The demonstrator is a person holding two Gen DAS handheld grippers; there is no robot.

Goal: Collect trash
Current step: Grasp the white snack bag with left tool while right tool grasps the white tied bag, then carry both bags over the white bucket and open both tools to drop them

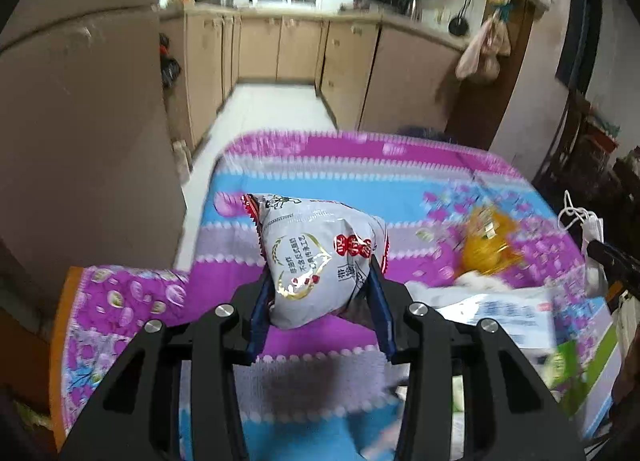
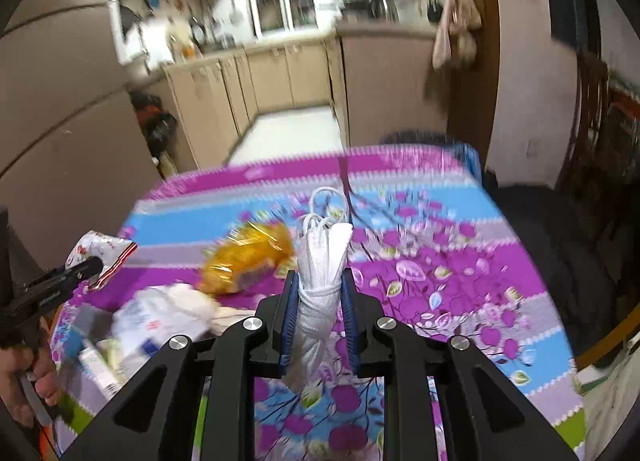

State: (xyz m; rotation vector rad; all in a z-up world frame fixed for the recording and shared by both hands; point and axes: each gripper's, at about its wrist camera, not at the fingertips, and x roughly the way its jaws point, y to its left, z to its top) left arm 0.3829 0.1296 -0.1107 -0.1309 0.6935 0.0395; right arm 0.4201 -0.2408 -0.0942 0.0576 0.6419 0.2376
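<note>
Left gripper (image 1: 320,285) fingers clamp a grey snack bag (image 1: 316,249); right gripper (image 2: 320,301) fingers pinch a rolled white face mask (image 2: 320,261). An orange wrapper (image 2: 248,257) and white wrappers (image 2: 160,317) remain on the surface (image 2: 460,261).

My left gripper (image 1: 320,293) tilts downward, fingers (image 1: 262,313) clamped on something bulky; my right gripper (image 2: 320,313) (also tilted down) has its fingers pinched nearly together around a bundle.
</note>
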